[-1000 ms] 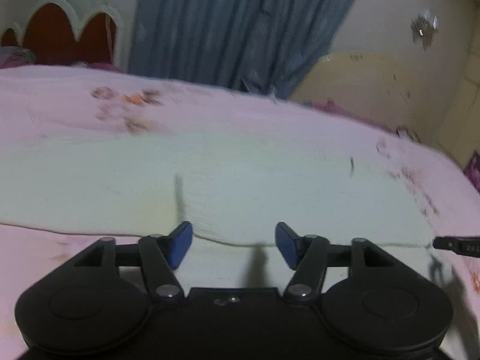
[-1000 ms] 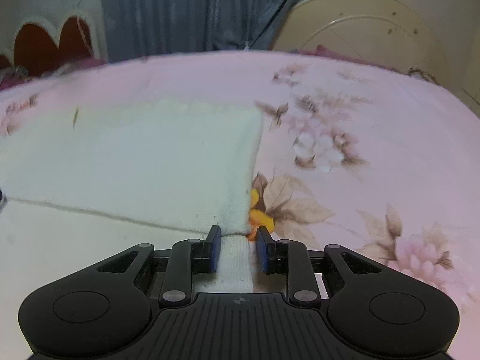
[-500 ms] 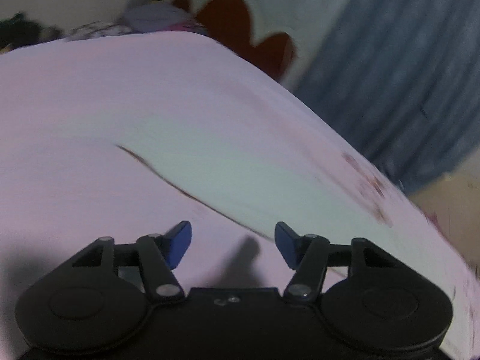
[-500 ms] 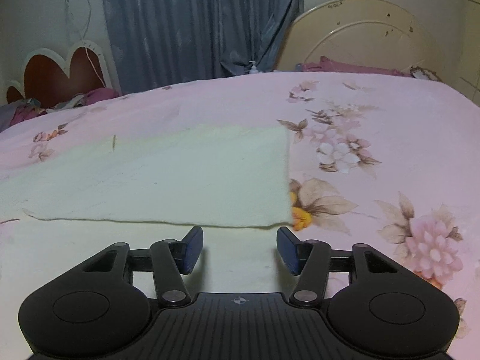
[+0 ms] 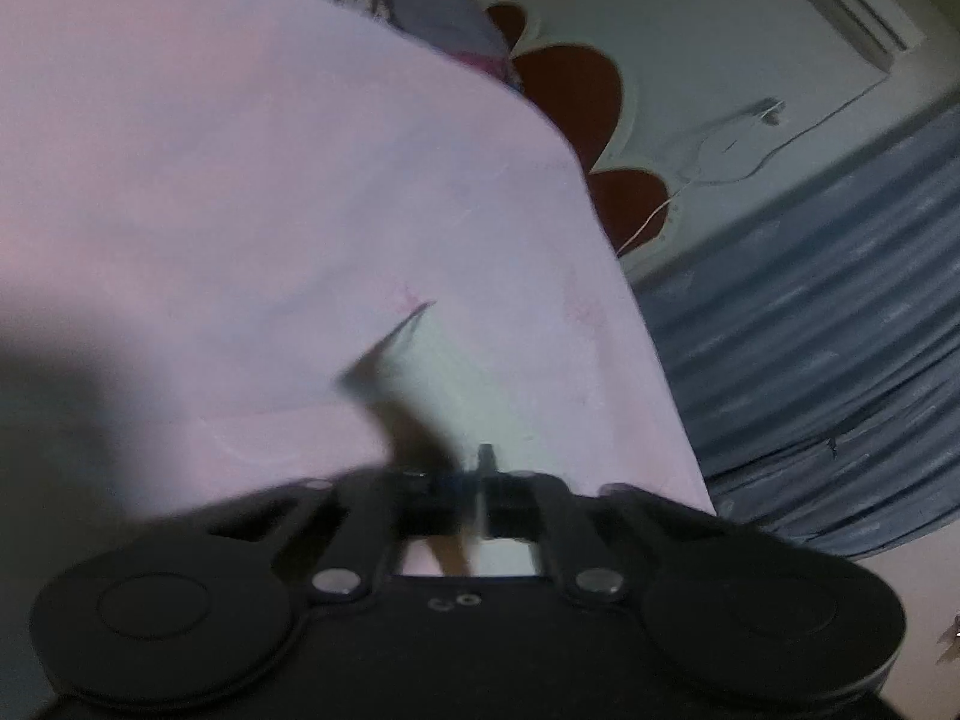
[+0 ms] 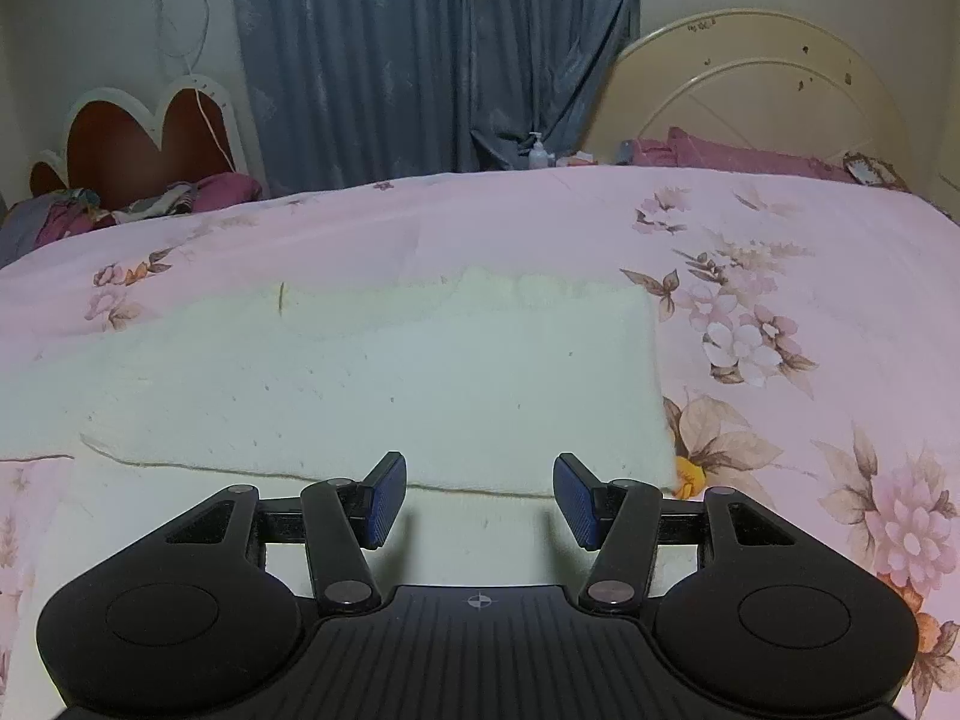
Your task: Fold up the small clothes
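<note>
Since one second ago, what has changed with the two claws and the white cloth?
The right claw let go of the white cloth corner and now stands open behind its near edge. The left claw swung left and closed, apparently on a cloth edge, though the picture is blurred. The cloth remains folded on the pink bedsheet.
</note>
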### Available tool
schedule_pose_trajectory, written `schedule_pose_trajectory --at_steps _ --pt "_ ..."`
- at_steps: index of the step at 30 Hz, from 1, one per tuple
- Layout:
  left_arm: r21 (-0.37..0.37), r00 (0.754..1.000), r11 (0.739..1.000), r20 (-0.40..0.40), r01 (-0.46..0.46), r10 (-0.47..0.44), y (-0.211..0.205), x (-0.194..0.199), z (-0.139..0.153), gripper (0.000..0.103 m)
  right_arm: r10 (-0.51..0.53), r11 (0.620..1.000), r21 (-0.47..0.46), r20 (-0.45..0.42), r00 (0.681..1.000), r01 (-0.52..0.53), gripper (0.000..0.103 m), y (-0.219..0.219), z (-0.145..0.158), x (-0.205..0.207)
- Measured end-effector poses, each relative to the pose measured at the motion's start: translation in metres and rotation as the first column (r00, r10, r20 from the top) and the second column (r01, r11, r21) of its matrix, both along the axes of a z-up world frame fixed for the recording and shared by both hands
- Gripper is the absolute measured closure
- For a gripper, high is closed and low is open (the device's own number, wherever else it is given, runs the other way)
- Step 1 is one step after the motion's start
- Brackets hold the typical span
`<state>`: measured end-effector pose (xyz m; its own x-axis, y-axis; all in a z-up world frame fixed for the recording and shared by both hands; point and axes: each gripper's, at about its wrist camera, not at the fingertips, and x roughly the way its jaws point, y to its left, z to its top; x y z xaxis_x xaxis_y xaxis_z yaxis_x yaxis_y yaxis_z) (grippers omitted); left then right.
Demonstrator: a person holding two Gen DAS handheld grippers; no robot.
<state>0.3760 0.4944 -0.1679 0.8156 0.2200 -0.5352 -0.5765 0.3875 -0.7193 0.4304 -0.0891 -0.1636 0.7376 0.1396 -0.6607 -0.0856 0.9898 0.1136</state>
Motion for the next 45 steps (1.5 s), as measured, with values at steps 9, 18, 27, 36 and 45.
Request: schedule_pose_trajectory --at_steps 9,18,27,36,45 --pt "0.205 0.943 0.928 0.054 0.312 -0.329 -0.098 0.062 0.056 0.1 -0.059 0.998 0.035 -0.007 0.998 0.059 0.048 -0.027 -0.004 -0.007" --pt "0.303 0.776 0.735 -0.027 0.607 -0.63 -0.28 0.138 0.075 0.1 -0.128 0.99 0.053 0.011 0.992 0.127 0.048 -0.065 -0.002 -0.018" --pt "0.397 0.607 0.494 -0.24 0.774 -0.758 -0.412 0.165 0.059 0.1 -0.197 0.976 0.099 0.025 0.98 0.194 0.048 -0.112 0.002 -0.02" --pt "0.347 0.434 0.316 -0.346 0.883 -0.832 -0.484 0.159 0.018 0.075 -0.197 0.972 0.13 -0.001 0.98 0.195 0.048 -0.138 0.005 -0.027" --pt "0.478 0.574 0.383 -0.359 0.79 -0.736 -0.421 0.093 0.057 0.035 -0.061 0.957 0.285 0.0 0.998 0.059 0.048 -0.101 0.013 0.0"
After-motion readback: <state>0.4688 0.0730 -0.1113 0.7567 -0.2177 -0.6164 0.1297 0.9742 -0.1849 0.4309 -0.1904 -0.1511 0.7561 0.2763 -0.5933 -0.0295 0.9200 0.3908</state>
